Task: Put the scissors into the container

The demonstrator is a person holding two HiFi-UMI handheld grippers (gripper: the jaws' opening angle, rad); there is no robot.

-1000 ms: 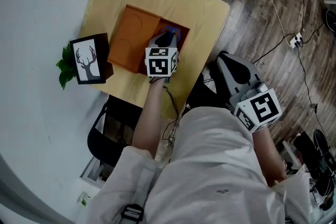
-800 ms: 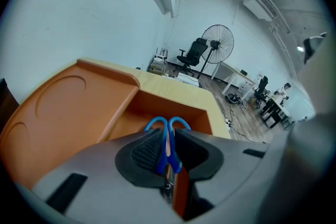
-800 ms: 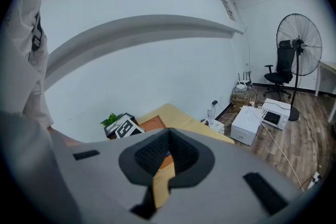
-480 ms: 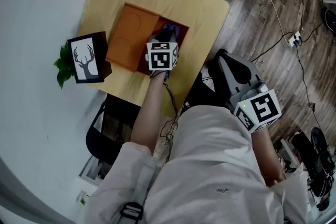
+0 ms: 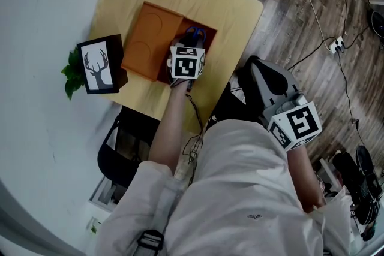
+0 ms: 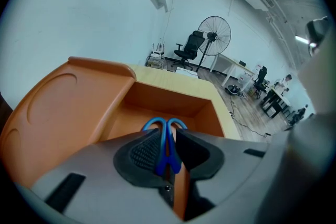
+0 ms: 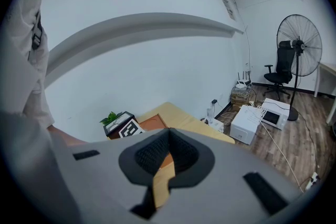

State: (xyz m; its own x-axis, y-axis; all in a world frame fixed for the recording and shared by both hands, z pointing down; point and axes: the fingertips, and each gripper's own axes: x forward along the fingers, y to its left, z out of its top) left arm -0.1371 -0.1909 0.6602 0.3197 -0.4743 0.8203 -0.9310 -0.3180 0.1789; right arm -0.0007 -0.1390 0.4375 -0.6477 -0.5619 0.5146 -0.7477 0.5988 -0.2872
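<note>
Scissors (image 6: 152, 124): were down in the container (image 6: 173, 99)
Left gripper (image 6: 169, 134): jaws were opening round them
Right gripper (image 7: 168, 139): was closed, empty
To do: back out

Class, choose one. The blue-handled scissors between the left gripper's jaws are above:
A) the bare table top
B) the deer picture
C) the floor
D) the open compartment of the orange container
D: the scissors stand between the left gripper's opening jaws, and the left gripper view shows the container's open compartment directly beyond and below them.
</note>
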